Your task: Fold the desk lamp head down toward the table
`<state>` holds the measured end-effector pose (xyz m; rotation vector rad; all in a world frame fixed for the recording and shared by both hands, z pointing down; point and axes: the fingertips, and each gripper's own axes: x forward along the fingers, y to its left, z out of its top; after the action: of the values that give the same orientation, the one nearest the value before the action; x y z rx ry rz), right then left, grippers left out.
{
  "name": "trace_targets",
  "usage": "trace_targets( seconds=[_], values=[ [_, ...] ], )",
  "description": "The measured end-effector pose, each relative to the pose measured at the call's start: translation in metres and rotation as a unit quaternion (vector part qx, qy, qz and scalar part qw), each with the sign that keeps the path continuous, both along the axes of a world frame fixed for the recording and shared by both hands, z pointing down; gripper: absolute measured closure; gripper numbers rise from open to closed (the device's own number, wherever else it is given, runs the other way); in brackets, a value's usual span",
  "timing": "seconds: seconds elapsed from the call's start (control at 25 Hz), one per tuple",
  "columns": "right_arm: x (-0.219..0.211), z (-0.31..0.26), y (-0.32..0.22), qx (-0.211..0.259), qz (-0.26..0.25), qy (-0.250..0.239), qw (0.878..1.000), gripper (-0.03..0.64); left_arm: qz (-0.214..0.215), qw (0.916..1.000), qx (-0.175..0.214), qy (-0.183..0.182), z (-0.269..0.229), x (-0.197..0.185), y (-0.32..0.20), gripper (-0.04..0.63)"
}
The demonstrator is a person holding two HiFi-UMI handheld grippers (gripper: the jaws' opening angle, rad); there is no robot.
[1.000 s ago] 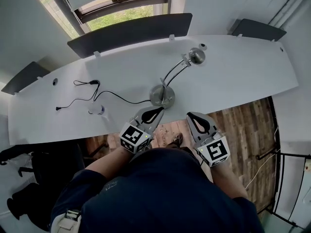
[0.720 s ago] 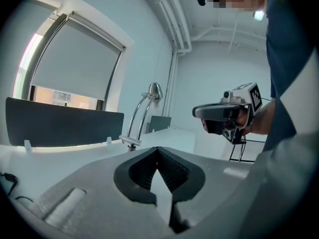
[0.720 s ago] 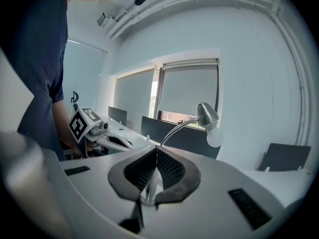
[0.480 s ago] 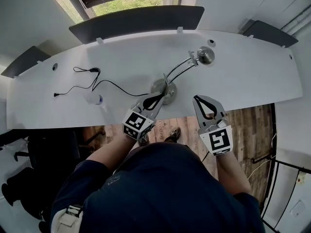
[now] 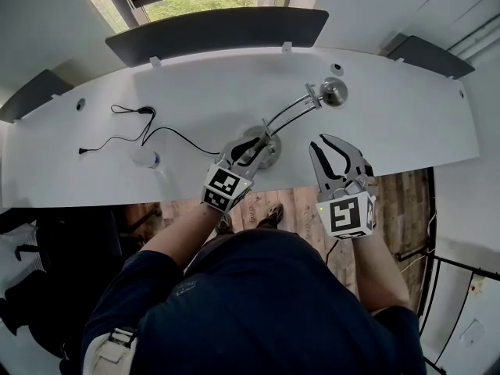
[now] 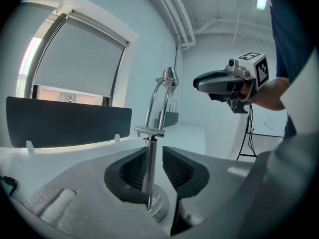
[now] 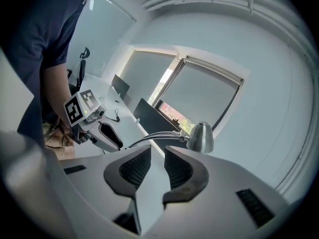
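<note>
Step in hand: approach and set-up, the fold not started. The desk lamp stands upright with its round base [image 5: 273,155] close to the near edge of the white desk [image 5: 391,123], about mid-length. Its twin curved arm rods [image 5: 291,116] rise up and right to the lamp head [image 5: 334,92], which is high, well clear of the desk top.

The left gripper [image 5: 251,148] is at the base. Its jaws have just been opening and stand part-way apart, with the chrome stem [image 6: 148,166] between them. One pad looks just beside or grazing the stem, the other is clear of it, so there is no clamp.

The right gripper [image 5: 332,151] hangs off the near edge of the desk, to the right of the base. Its jaws have also just been opening; they are part-way apart with nothing between them. The lamp head [image 7: 200,137] sits beyond and above its tips, apart from them.

Next move, as I judge it:
- Left closes on the stem, or braces the base, so the lamp does not tip.
- Right goes up to the head or the upper rods.
- Right takes hold and swings the head down toward the desk, pivoting at the joint.

Risk: the base slides if it is not held.
</note>
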<state>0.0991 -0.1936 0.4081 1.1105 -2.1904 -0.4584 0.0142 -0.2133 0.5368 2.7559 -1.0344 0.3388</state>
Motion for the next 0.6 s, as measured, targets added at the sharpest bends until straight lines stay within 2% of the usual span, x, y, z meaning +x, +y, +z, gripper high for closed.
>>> trace_targets(
  seconds=[0.28,0.4,0.6],
  values=[
    [0.007,0.0,-0.018,0.033,0.016,0.086,0.996,0.488,0.004,1.0,0.004,-0.006,0.009,0.002,-0.008,0.468],
    [0.008,-0.002,-0.025,0.05,0.018,0.123,0.991,0.477,0.005,1.0,-0.002,-0.004,0.011,0.004,-0.012,0.453],
    [0.005,-0.005,-0.035,0.079,0.006,0.186,0.979,0.472,0.01,0.9998,0.017,-0.006,0.01,0.013,-0.018,0.448]
  ],
)
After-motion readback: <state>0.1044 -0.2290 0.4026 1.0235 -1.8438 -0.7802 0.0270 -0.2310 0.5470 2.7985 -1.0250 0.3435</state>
